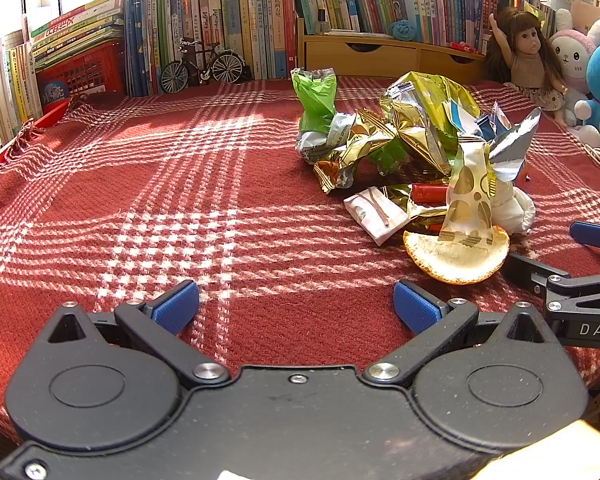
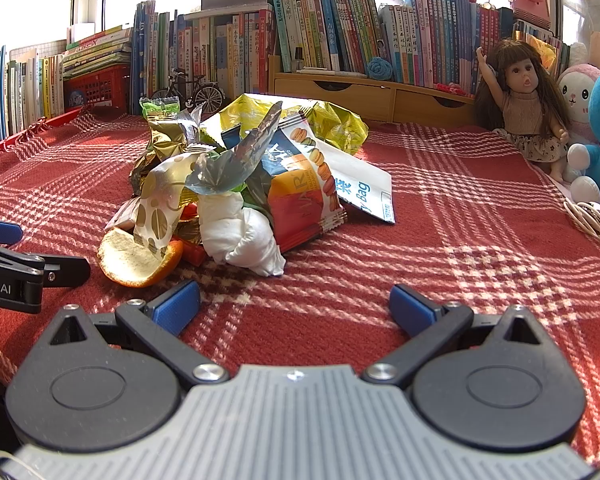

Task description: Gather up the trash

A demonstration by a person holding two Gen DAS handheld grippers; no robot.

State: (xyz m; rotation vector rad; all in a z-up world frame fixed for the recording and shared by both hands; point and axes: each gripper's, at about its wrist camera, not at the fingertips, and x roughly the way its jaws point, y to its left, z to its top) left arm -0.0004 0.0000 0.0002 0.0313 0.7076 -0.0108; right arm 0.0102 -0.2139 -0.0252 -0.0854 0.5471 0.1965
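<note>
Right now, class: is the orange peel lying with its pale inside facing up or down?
Facing up. The orange peel shows its pale pith skyward, orange skin against the red blanket.

Both the left gripper (image 1: 296, 306) and right gripper (image 2: 296, 304) have matte black linkages with round pivot housings, silver screws and ribbed blue fingertip pads (image 1: 176, 306), the right's base ridged grey, white lettering along their sides.
</note>
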